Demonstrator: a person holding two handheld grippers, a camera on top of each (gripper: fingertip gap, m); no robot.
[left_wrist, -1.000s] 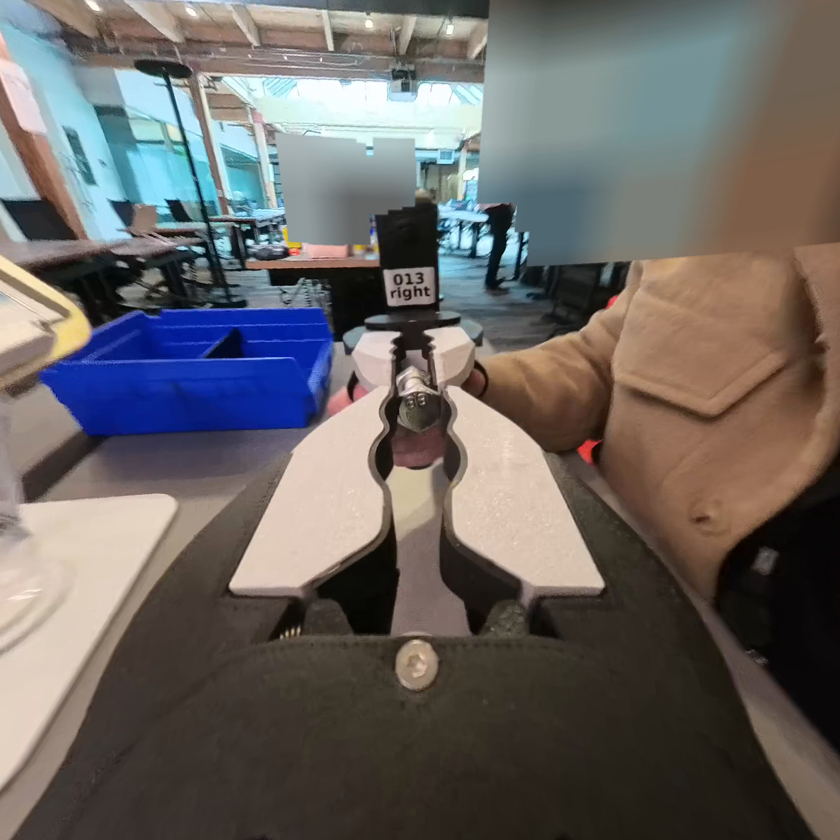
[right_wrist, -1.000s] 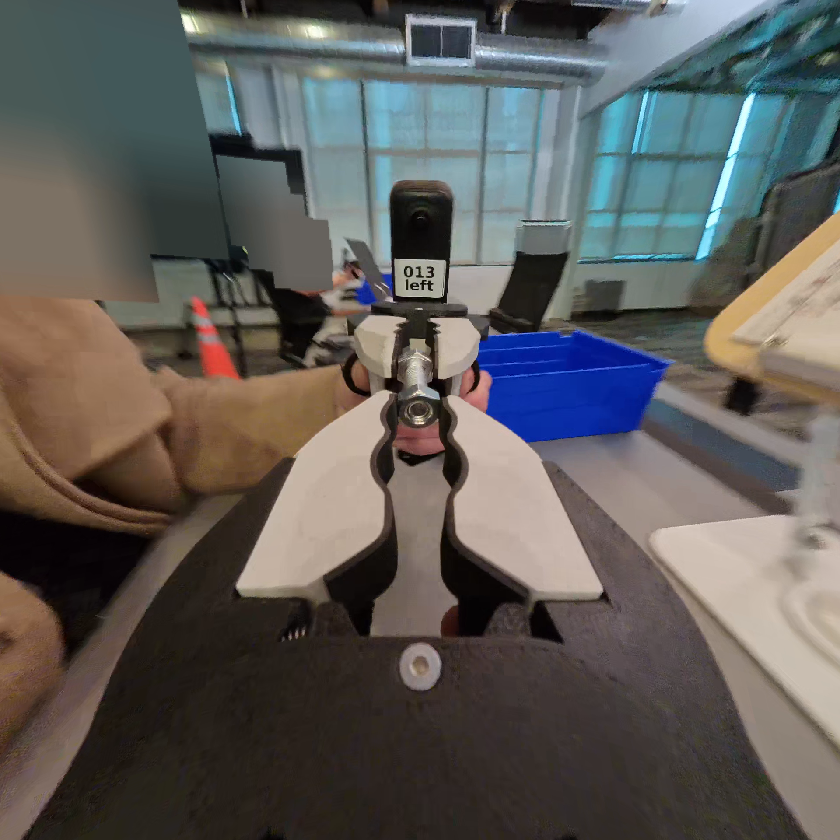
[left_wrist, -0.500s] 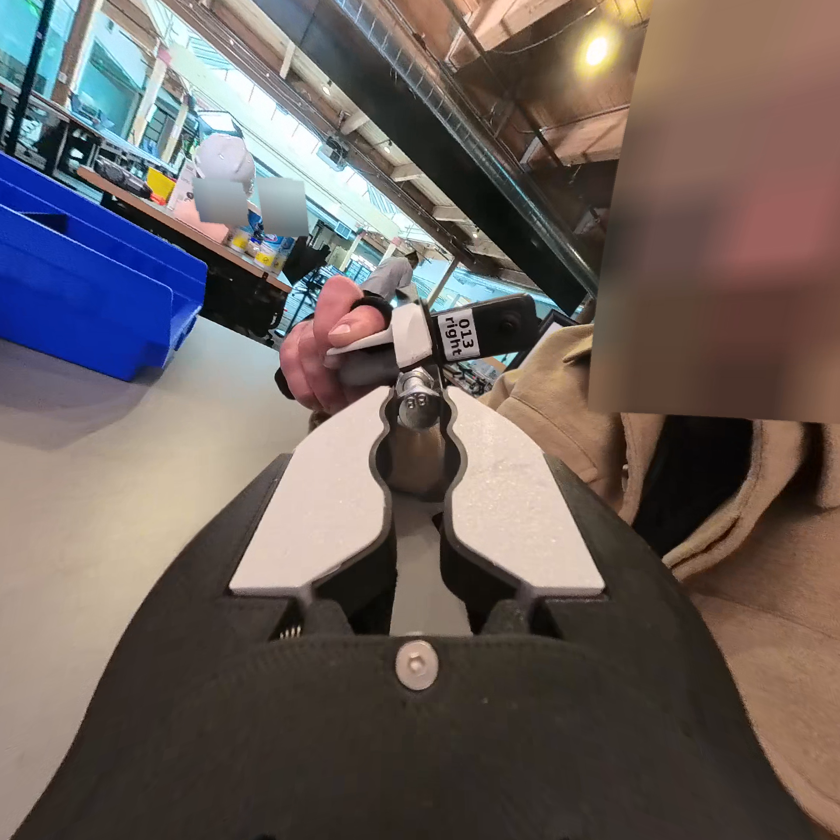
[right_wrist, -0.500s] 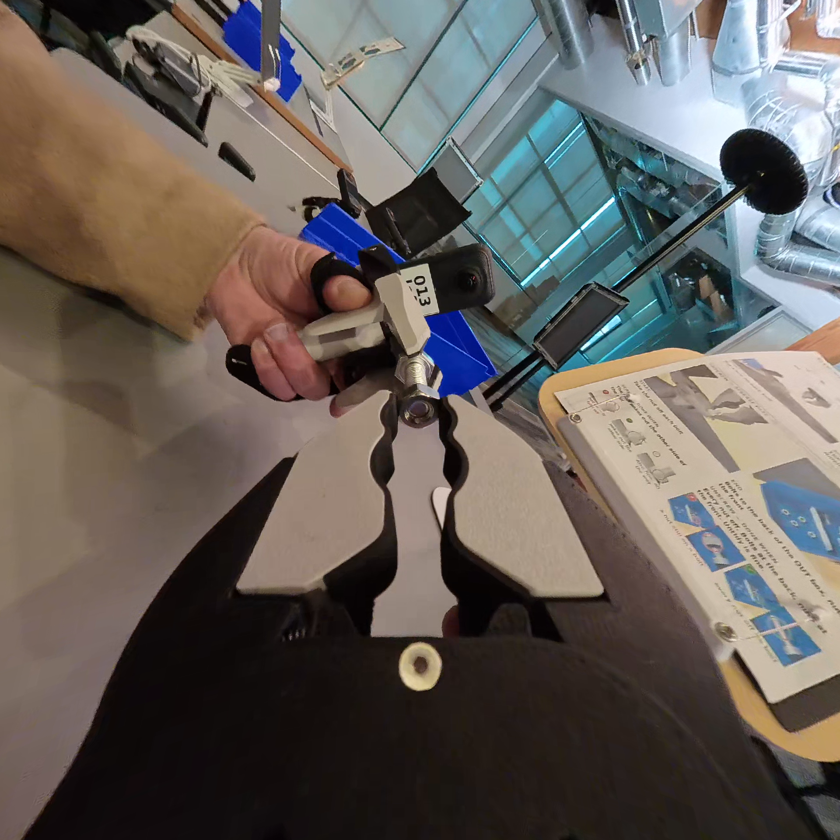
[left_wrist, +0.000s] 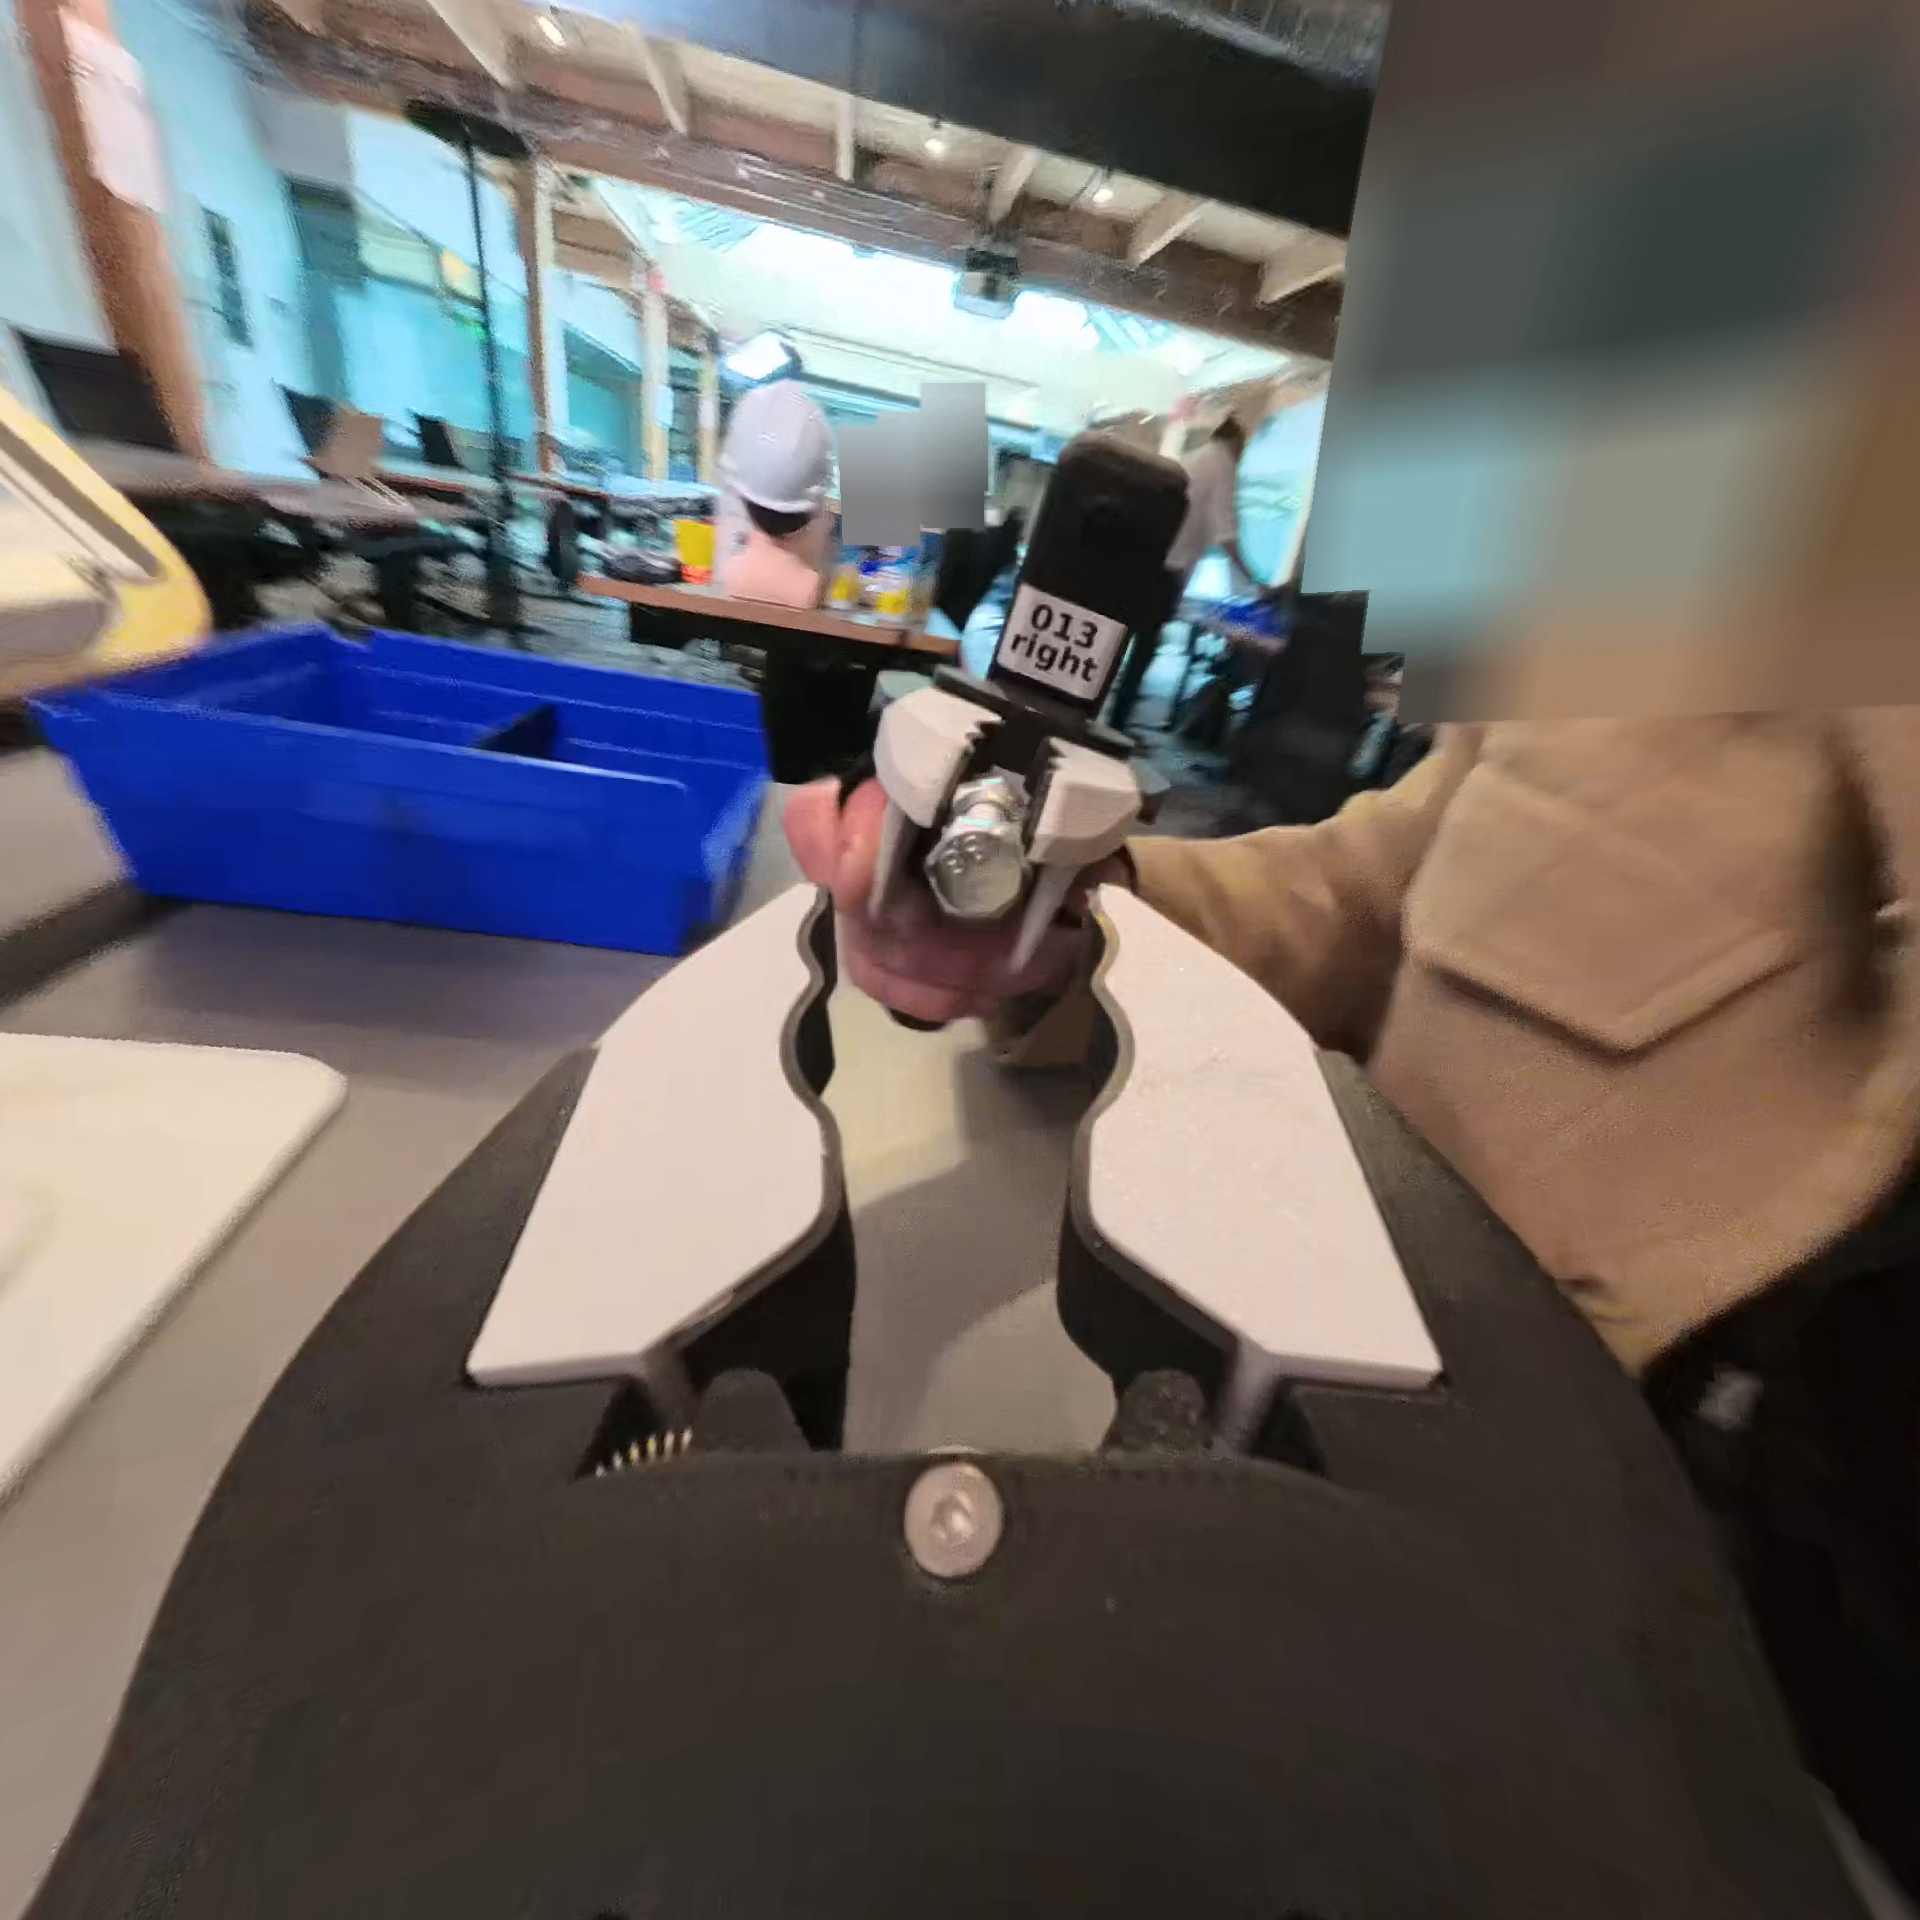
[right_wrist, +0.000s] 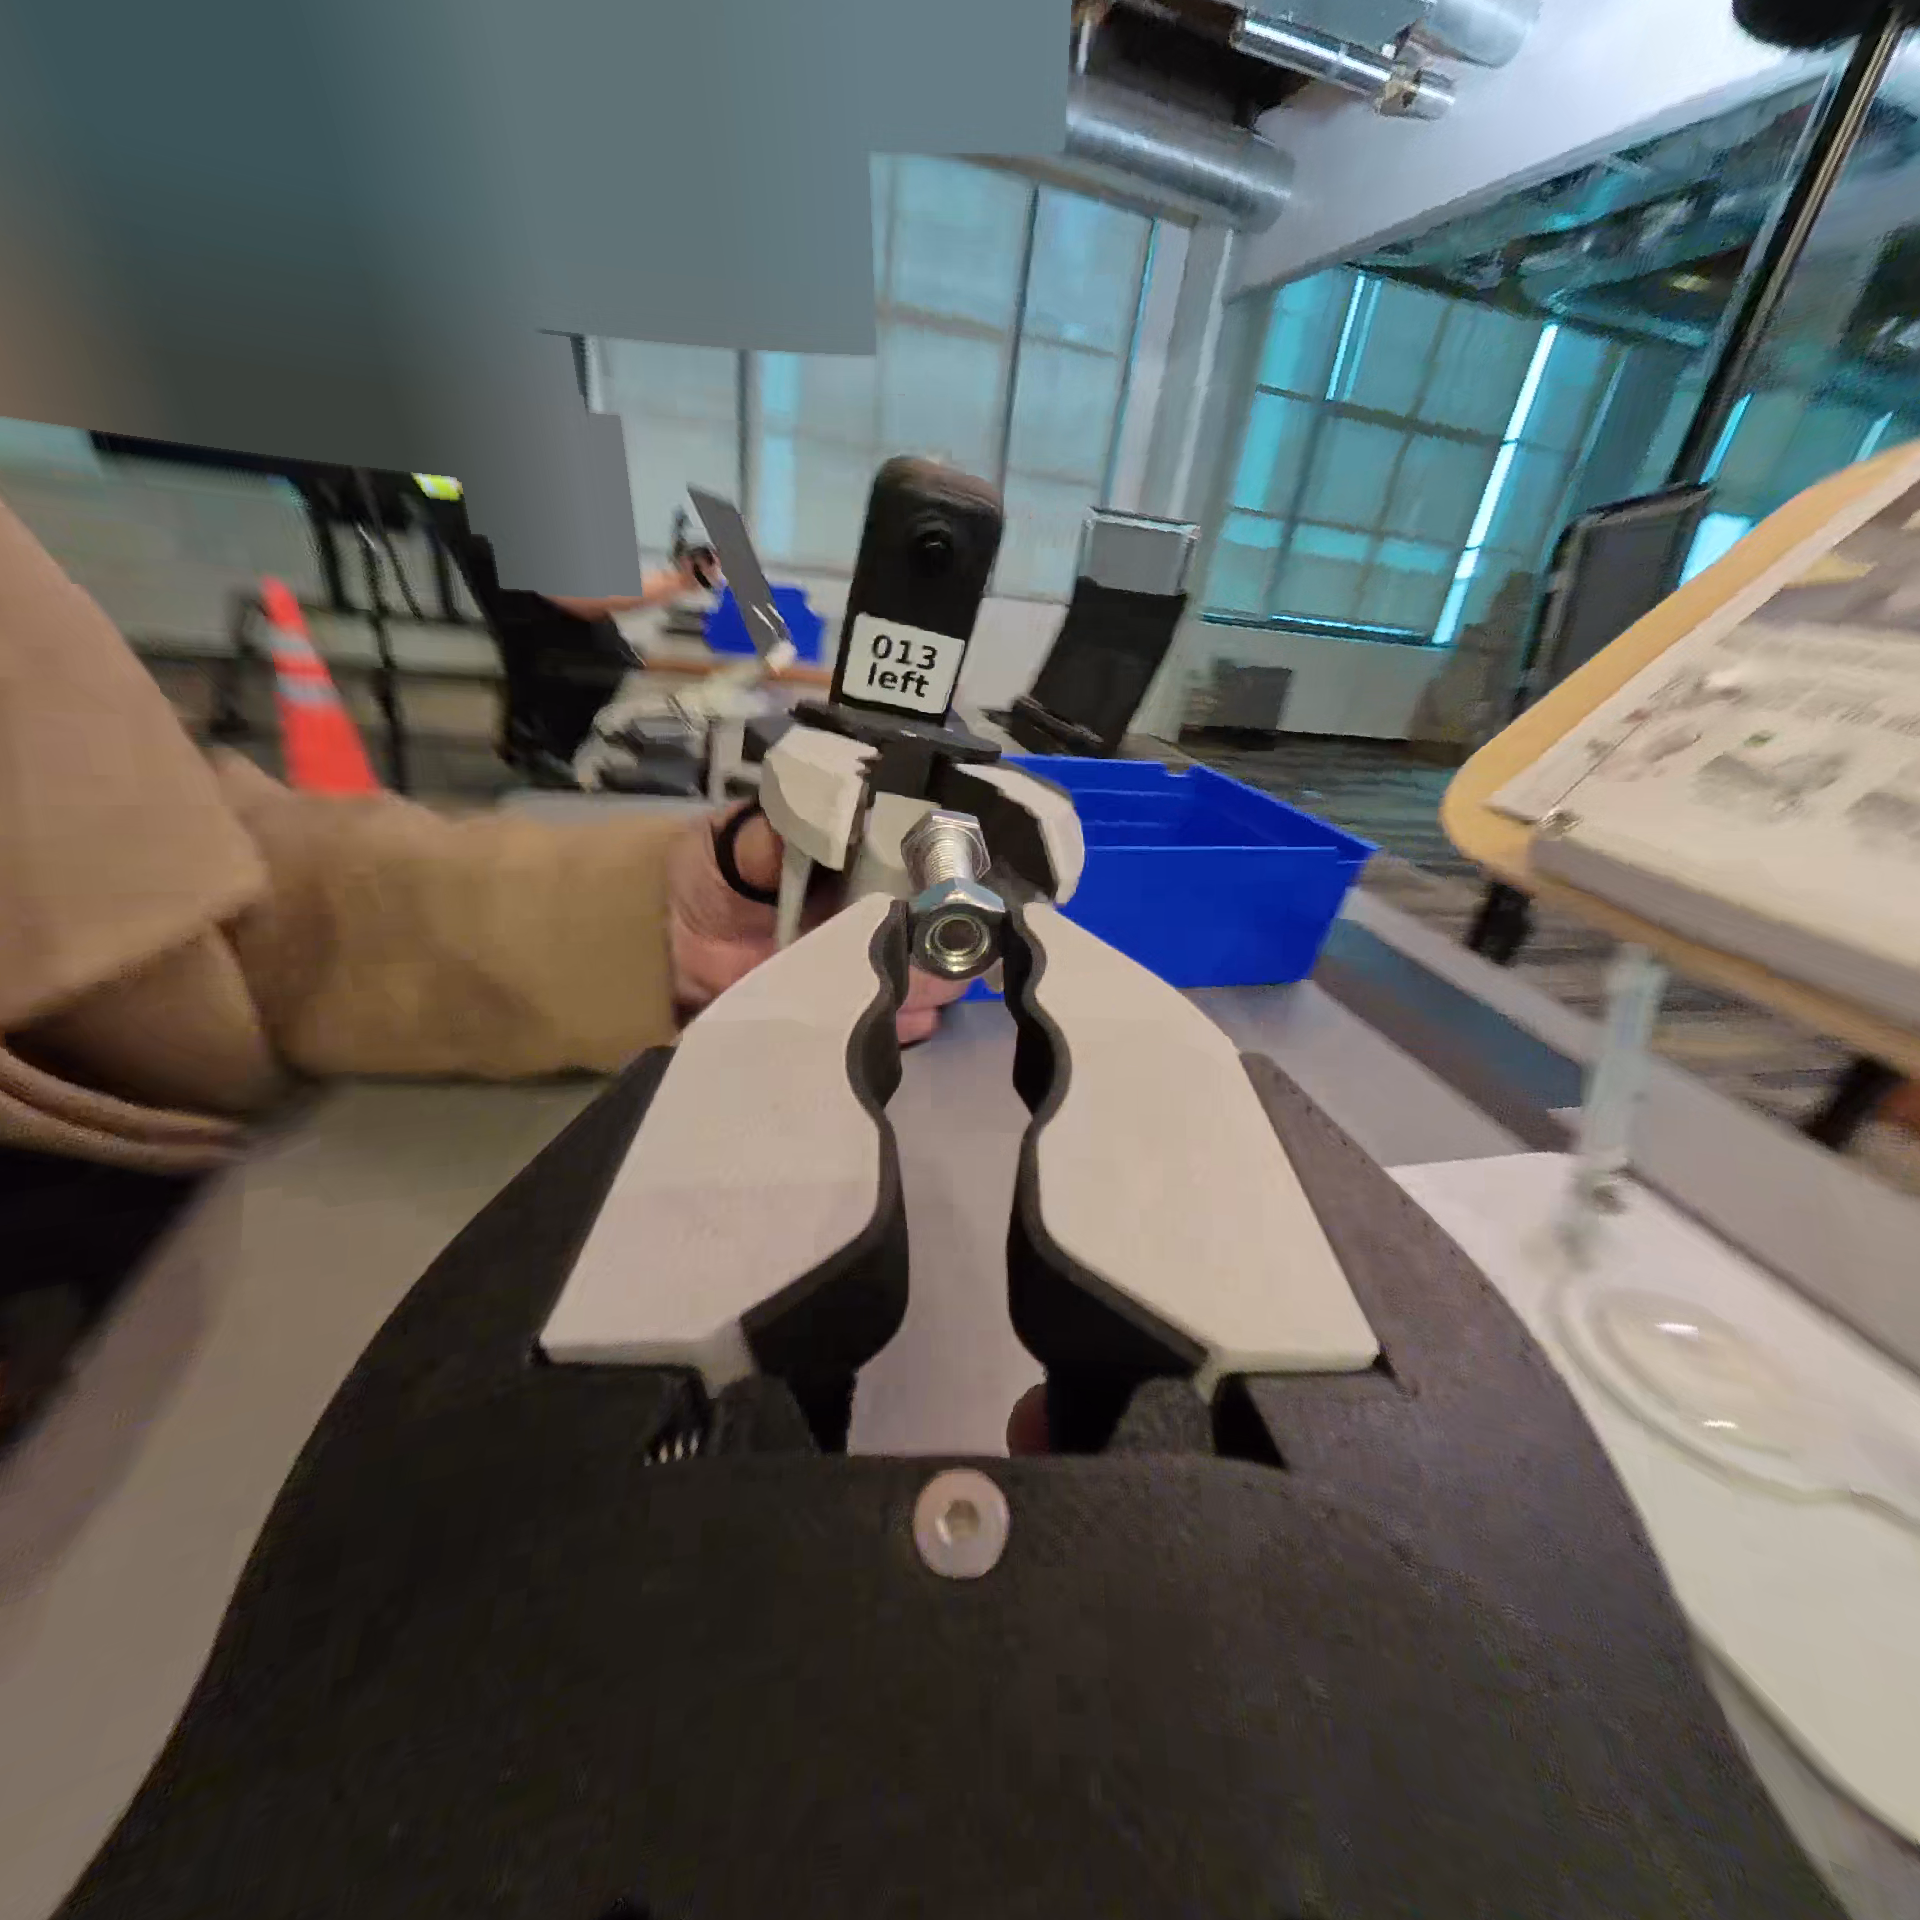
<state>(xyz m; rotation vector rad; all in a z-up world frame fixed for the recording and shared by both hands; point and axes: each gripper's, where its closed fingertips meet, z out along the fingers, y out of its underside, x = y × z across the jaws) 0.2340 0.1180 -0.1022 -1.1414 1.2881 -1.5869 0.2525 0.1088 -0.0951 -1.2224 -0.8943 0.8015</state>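
A steel bolt (right_wrist: 940, 844) with a hex nut (right_wrist: 954, 935) on its thread is held in the air between my two grippers, which face each other. My right gripper (right_wrist: 954, 920) is shut on the nut, with the thread running away from its camera. In the left wrist view the bolt's hex head (left_wrist: 975, 878) faces the camera, gripped by the right gripper (left_wrist: 987, 831). My left gripper (left_wrist: 961, 925) is open, its jaws wide apart, just short of the head and touching nothing. It also shows in the right wrist view (right_wrist: 920, 821), fingers spread either side of the bolt's far end.
A blue bin (left_wrist: 416, 790) stands on the grey table behind the grippers and shows in the right wrist view too (right_wrist: 1195, 873). A white tray (left_wrist: 125, 1164) lies at the side. A tilted board with printed sheets (right_wrist: 1714, 727) stands on a clear stand. A tan sleeve (right_wrist: 364, 935) crosses the table.
Both grippers were shut on the bolt and rolled to one side half a second ago. Now they are level again, and my left gripper has opened and let go of the bolt's head.
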